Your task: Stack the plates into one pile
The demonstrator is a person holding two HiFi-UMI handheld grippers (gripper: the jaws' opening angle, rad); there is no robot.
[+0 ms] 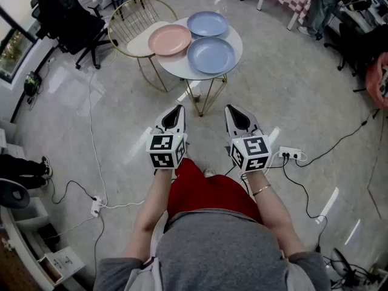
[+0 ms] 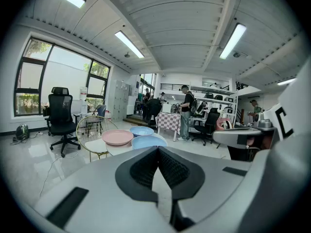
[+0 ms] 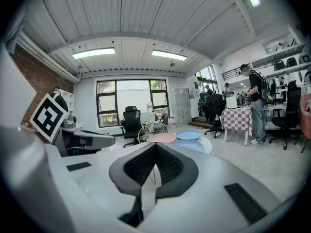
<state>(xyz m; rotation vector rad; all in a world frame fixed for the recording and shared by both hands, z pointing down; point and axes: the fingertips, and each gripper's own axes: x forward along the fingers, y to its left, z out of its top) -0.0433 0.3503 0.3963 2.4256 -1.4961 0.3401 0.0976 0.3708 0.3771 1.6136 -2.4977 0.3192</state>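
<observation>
Left gripper (image 1: 176,110) and right gripper (image 1: 234,111) were both shut and empty, side by side. Straight ahead, well apart, stood the round worktop (image 1: 180,69): pink plate (image 1: 170,39) toward the left gripper, near blue plate (image 1: 211,54) and far blue plate (image 1: 207,23) toward the right, none stacked.

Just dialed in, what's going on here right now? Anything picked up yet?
Nothing is picked up. The person stands short of the round white table, holding the left gripper and the right gripper out in front, both shut and empty. Three plates lie side by side on the table, none on another: a pink plate, a near blue plate and a far blue plate. Stacking has not begun.
</observation>
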